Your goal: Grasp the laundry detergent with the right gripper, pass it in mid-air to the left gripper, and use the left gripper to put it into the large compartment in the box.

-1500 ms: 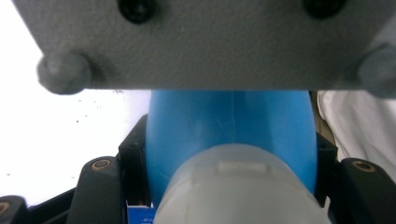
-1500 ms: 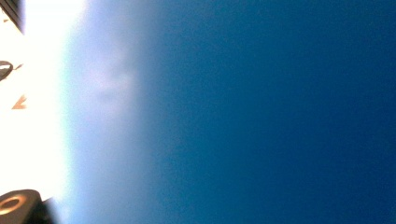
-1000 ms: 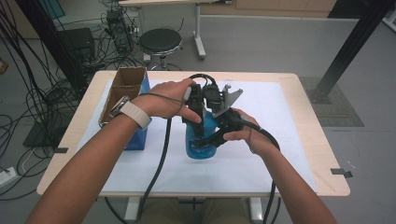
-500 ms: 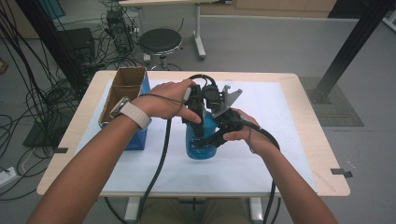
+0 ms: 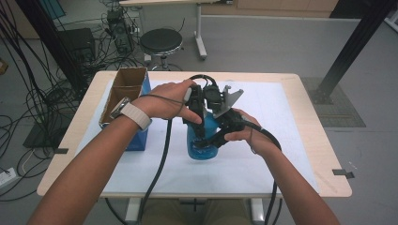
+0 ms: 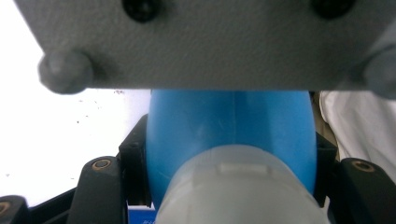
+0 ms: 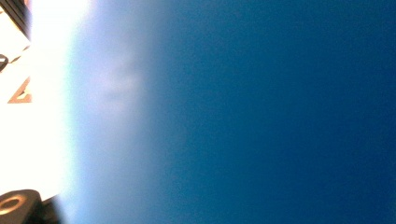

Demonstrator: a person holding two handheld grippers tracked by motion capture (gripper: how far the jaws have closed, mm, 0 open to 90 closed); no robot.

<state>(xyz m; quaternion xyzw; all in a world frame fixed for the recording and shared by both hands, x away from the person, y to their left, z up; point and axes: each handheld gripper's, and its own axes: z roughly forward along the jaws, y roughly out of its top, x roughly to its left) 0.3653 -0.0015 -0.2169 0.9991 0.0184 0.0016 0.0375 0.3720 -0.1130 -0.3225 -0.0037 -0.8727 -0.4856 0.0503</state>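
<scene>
A blue plastic bottle (image 5: 201, 151) stands upright at the middle of the white-covered table (image 5: 291, 140). My left gripper (image 5: 200, 132) points down from above, shut on the upper part of the bottle. In the left gripper view its black jaws flank the blue body (image 6: 229, 121) just beyond a whitish cap (image 6: 238, 186). From the right, my right gripper (image 5: 209, 142) is shut on the lower body of the bottle. The bottle's blue wall (image 7: 261, 112) sits blurred and very close in the right gripper view. A grey three-cornered plate (image 5: 228, 100) rides on top of that gripper.
A blue box with an open cardboard top (image 5: 126, 96) stands at the table's left side. Both grippers' cables (image 5: 162, 154) trail over the front edge. A round stool (image 5: 161, 42) and tangled floor cables (image 5: 28, 108) lie beyond and left of the table.
</scene>
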